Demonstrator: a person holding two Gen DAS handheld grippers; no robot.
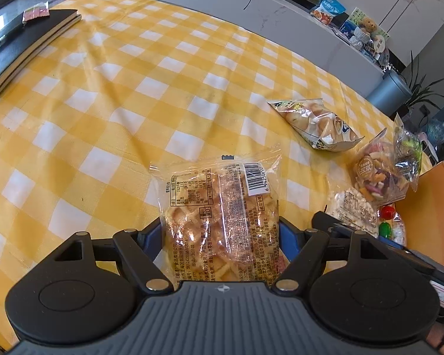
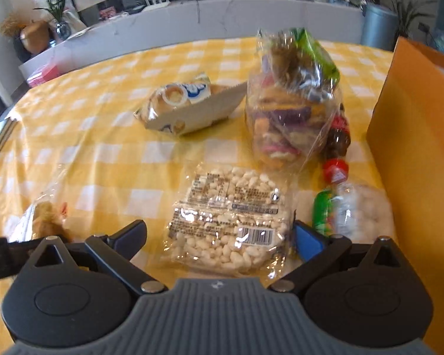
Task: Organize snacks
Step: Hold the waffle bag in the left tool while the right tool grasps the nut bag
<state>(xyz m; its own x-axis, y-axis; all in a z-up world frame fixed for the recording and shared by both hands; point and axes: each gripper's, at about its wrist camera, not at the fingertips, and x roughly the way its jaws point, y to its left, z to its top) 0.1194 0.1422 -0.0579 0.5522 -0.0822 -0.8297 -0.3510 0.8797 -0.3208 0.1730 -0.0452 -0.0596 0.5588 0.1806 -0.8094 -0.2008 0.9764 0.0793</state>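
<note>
Presently: left gripper (image 1: 220, 233) clamped on the waffle packet (image 1: 222, 216), above the checked surface (image 1: 103, 103). Right gripper (image 2: 219, 236) spread wide, straddling the puffed-rice packet (image 2: 231, 219) without pressing. Mixed-snack bag (image 2: 293, 112) stands just beyond that packet; orange box (image 2: 414, 148) lies right of it.

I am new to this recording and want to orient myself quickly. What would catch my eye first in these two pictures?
First, the yellow checked tablecloth that fills both views. Then the waffle packet gripped between the pads of the left hand-held gripper, and the puffed rice packet lying between the open fingers of the right hand-held gripper. Behind it stand a clear bag of mixed snacks and an orange box at the right edge.
</note>
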